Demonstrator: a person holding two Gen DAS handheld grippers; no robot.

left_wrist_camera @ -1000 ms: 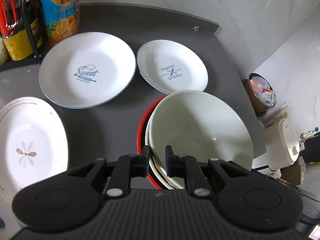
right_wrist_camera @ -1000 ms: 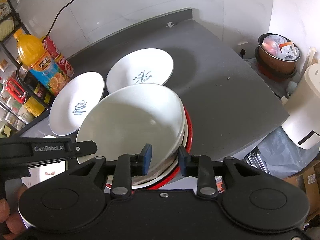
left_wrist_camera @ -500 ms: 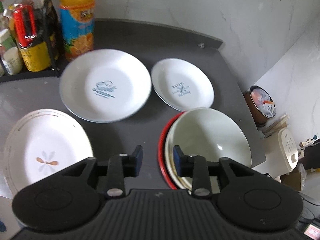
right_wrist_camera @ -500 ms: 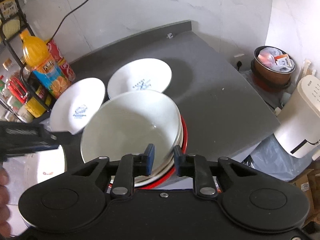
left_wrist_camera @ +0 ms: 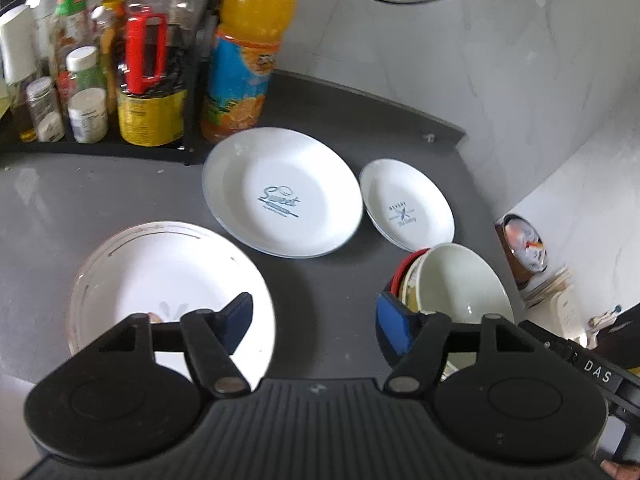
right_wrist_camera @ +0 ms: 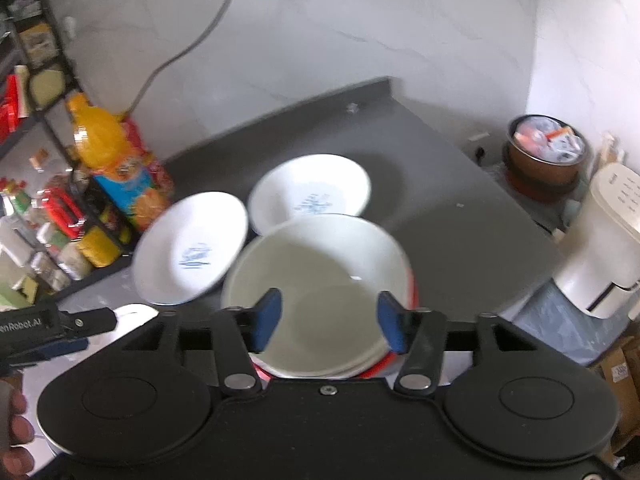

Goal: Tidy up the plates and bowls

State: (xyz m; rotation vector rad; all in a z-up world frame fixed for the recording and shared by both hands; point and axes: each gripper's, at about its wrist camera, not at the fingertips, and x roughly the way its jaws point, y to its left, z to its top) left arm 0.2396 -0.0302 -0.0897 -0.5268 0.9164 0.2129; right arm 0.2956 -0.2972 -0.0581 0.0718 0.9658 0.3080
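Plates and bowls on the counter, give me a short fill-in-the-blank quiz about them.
1. The stack of bowls rests on a plate whose rim is ___.
2. The largest printed plate carries the word ___.
3. Both the left gripper and the right gripper have jaws that are ___.

Answers: red; Sweet; open

A stack of white bowls (left_wrist_camera: 460, 280) nested in a red one sits upright at the counter's near edge. Beyond it lie a small "Bakery" plate (left_wrist_camera: 406, 204), a larger "Sweet" plate (left_wrist_camera: 282, 192) and a gold-trimmed flower plate (left_wrist_camera: 168, 276), all flat.
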